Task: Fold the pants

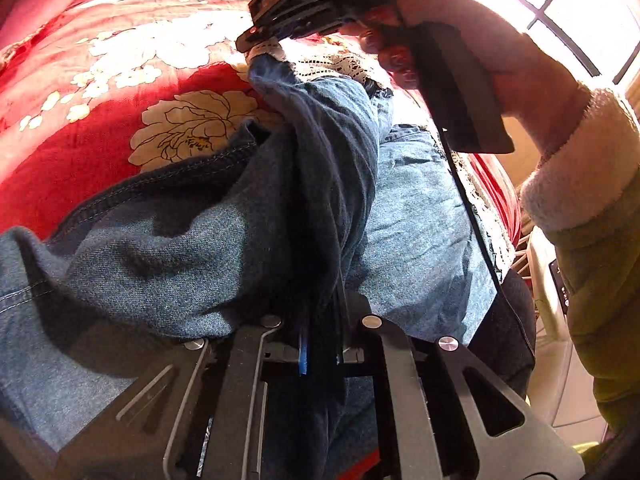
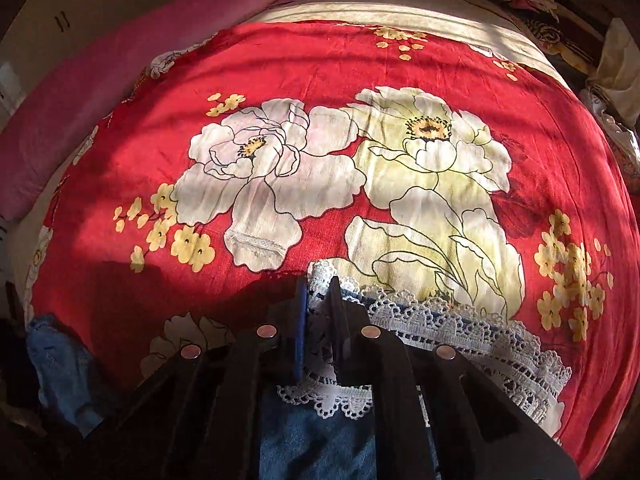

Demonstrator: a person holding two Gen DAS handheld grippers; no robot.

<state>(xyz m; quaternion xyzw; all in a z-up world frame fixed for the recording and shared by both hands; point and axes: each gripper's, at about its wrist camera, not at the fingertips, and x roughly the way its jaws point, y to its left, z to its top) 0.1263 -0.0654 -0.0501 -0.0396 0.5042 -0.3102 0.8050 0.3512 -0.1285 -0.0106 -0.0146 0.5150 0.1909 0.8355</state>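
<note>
Blue denim pants (image 1: 412, 216) with white lace trim at the leg ends (image 2: 460, 332) lie partly lifted over a red flowered bedspread (image 2: 360, 72). My left gripper (image 1: 320, 344) is shut on a dark bunched fold of the denim close to the lens. My right gripper (image 2: 318, 320) is shut on the lace-trimmed leg end; in the left wrist view it (image 1: 260, 46) shows at the top, held in a hand, lifting that end above the bed. More denim (image 2: 60, 364) shows at the lower left of the right wrist view.
A pink blanket (image 2: 120, 52) lies along the bed's far left side. A bright window (image 1: 560, 4) is at the upper right. The person's green sleeve with a white fleece cuff (image 1: 580, 184) is at the right. Clutter (image 2: 560, 28) sits past the bed's far right corner.
</note>
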